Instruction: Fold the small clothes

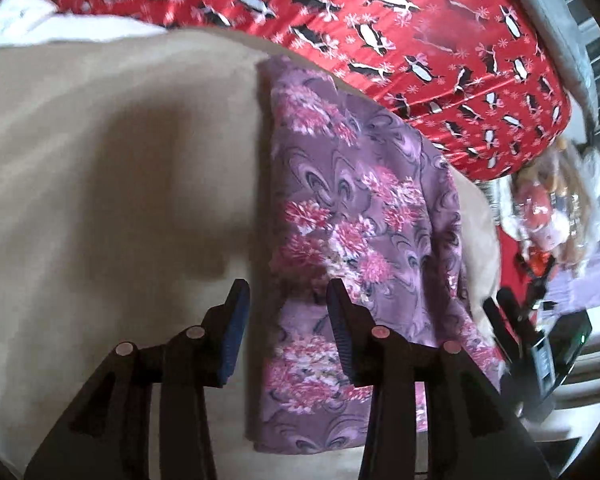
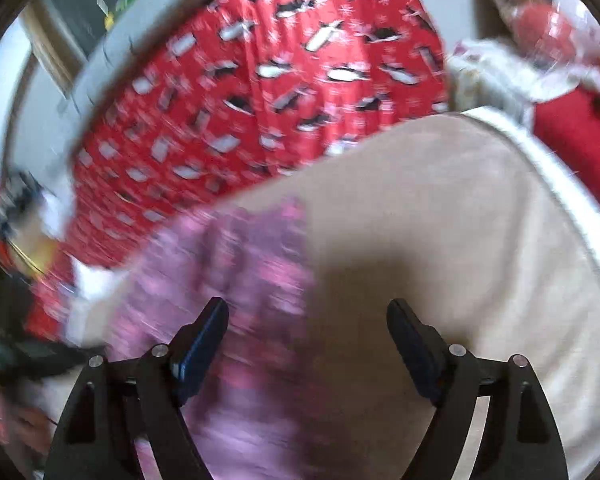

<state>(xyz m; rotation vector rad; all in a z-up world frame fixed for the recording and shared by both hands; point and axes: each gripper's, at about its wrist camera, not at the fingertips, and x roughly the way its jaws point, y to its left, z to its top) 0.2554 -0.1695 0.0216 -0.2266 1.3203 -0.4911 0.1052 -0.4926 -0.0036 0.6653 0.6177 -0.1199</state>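
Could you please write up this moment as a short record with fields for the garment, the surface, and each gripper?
garment: purple floral cloth, folded into a long strip, lying flat
surface: beige cover, with a red penguin-print blanket behind it
left gripper: open, empty, over the cloth's near left edge
right gripper: open, empty, above the cloth's edge; view motion-blurred
contact: neither gripper grips the cloth

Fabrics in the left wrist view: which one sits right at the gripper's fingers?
The purple floral cloth, folded into a strip on the beige cover. The left gripper is open over its near edge; the red penguin sheet lies farther back.
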